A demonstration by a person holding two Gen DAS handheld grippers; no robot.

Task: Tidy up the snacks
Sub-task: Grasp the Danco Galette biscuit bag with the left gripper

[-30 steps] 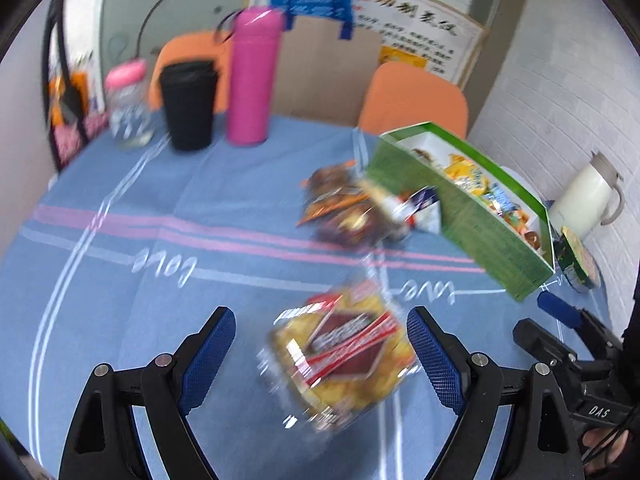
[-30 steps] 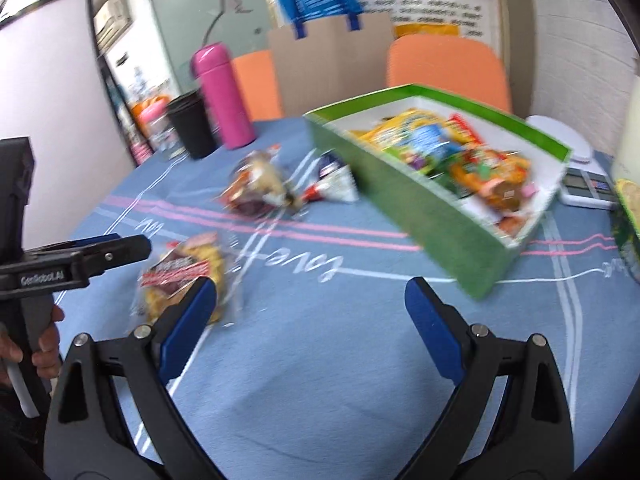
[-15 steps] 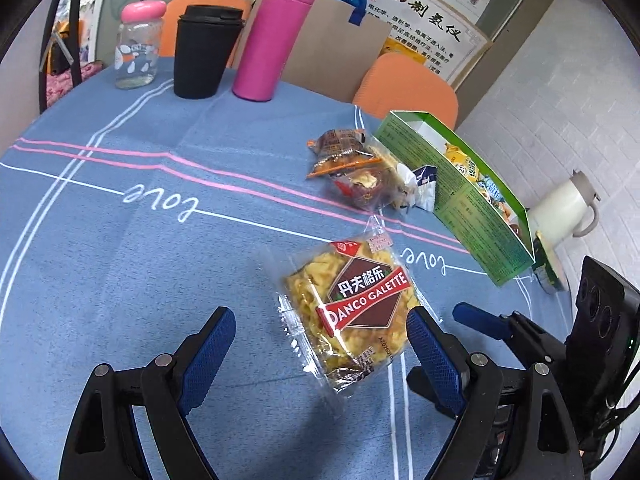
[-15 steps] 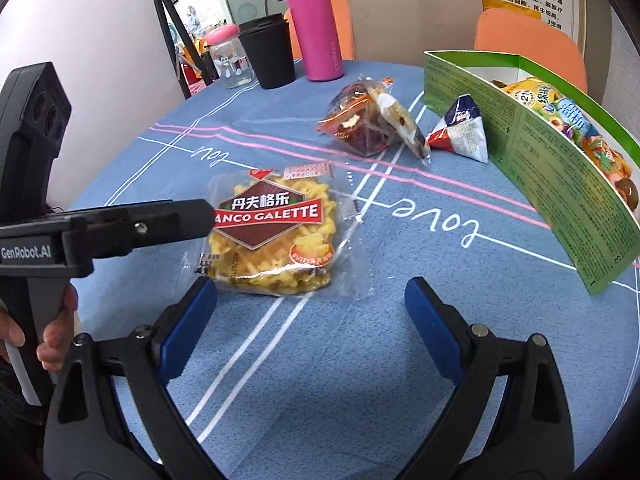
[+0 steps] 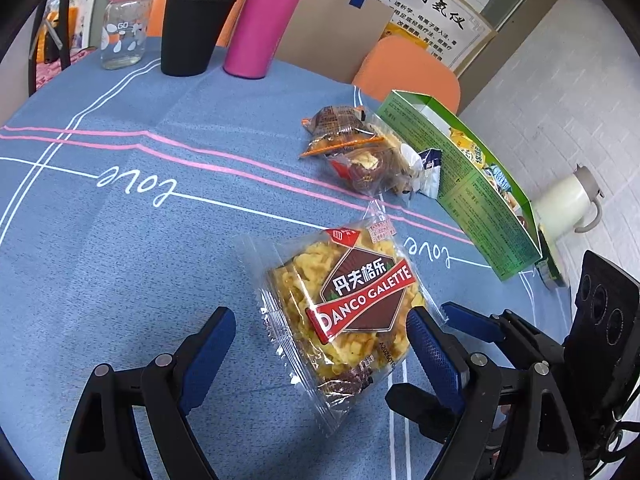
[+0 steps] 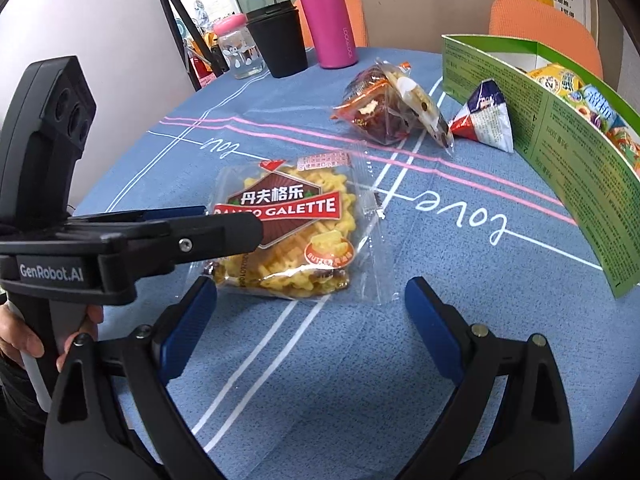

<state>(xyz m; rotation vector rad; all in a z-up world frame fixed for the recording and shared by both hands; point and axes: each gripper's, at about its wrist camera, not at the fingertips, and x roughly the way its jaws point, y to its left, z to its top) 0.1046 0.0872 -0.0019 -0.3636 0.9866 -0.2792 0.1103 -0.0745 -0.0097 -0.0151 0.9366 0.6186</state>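
A round table under a blue tablecloth [image 5: 120, 240] with pink and white stripes and the word "love" fills both views, orange chairs [image 5: 408, 64] and a wall poster behind it. You hold both tongs low over the cloth. Your left gripper [image 5: 320, 336] stands wide, its blue pads either side of the Danco Galette packet [image 5: 344, 300], the right-hand pad at the wrapper's edge; whether it touches, you cannot tell. Your right gripper [image 6: 310, 312] is also wide, empty, just short of the same packet [image 6: 292, 232], which lies flat on the cloth. In the right wrist view your hand [image 6: 28, 336] grips the left tool's handle, and its black finger crosses the packet's near corner. Farther back lie a pile of clear-wrapped pastries [image 6: 384, 108] and a small triangular pouch [image 6: 484, 120] beside the open green box [image 6: 568, 152], which already holds several snack bags. At the table's far edge stand a pink flask [image 5: 264, 20], a black cup [image 5: 192, 28] and a pink-lidded glass jar [image 5: 124, 28]. A white jug [image 5: 564, 208] sits beyond the box.
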